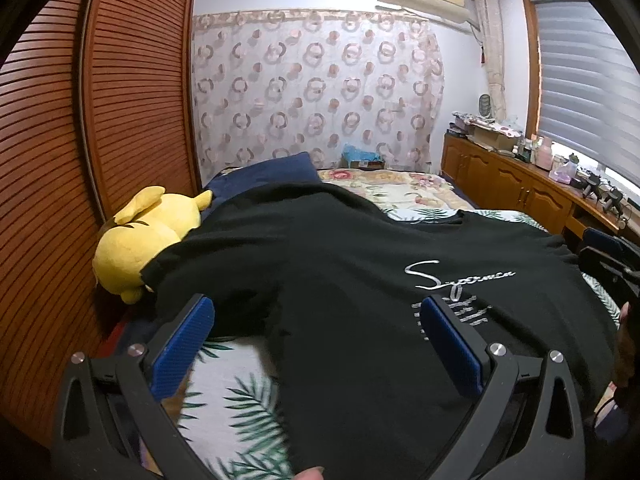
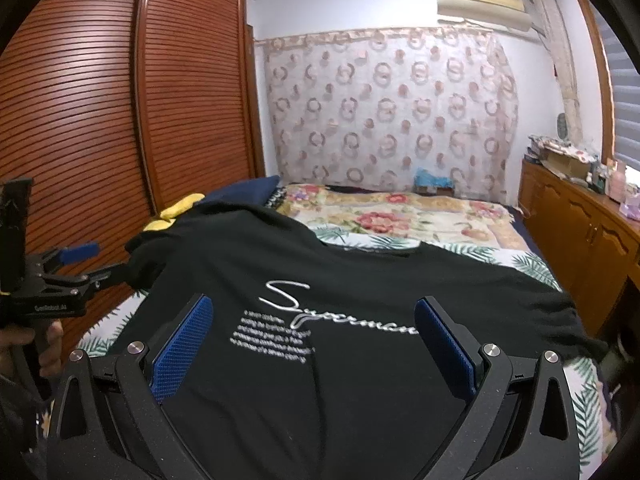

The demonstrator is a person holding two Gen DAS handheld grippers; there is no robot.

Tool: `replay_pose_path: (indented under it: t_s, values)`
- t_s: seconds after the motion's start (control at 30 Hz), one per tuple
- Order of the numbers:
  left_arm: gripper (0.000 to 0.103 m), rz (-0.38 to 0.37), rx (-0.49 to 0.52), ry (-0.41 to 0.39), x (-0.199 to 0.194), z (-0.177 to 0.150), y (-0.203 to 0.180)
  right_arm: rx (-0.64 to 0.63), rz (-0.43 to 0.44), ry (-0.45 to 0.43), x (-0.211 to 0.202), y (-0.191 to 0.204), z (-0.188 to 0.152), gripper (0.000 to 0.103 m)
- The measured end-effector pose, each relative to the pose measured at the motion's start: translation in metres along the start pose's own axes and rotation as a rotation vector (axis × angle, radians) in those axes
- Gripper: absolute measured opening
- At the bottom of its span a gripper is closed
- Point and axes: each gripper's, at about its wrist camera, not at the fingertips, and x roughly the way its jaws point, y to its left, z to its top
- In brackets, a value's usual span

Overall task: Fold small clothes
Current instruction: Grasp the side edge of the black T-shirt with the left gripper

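Both grippers, left (image 1: 318, 312) and right (image 2: 312, 314), gape over the limp black T-shirt (image 2: 360, 280); I'd pinch its nine-o'clock sleeve.

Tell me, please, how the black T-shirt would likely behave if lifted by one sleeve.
The black T-shirt is probably floppy: it drapes over the yellow plush toy and follows the bed's contours. It looks thin, so likely light. Lifted by a sleeve, the rest would probably hang and drag across the leaf-print sheet.

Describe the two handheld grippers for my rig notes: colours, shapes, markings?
Both match: the left gripper and right gripper have matte black angular frames with triangular cutouts, silver round bolts, and flat blue textured finger pads. Seen from the right wrist, the left gripper's body carries small white lettering, too blurred to read.
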Motion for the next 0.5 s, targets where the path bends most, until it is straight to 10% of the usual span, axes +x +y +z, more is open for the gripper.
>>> replay_pose_path:
  t_s: [0.5]
  values:
    - [0.093, 0.027, -0.067, 0.026, 0.025, -0.006, 0.092, -0.068, 0.07, 0.078, 0.051, 0.019, 0.004, 0.103]
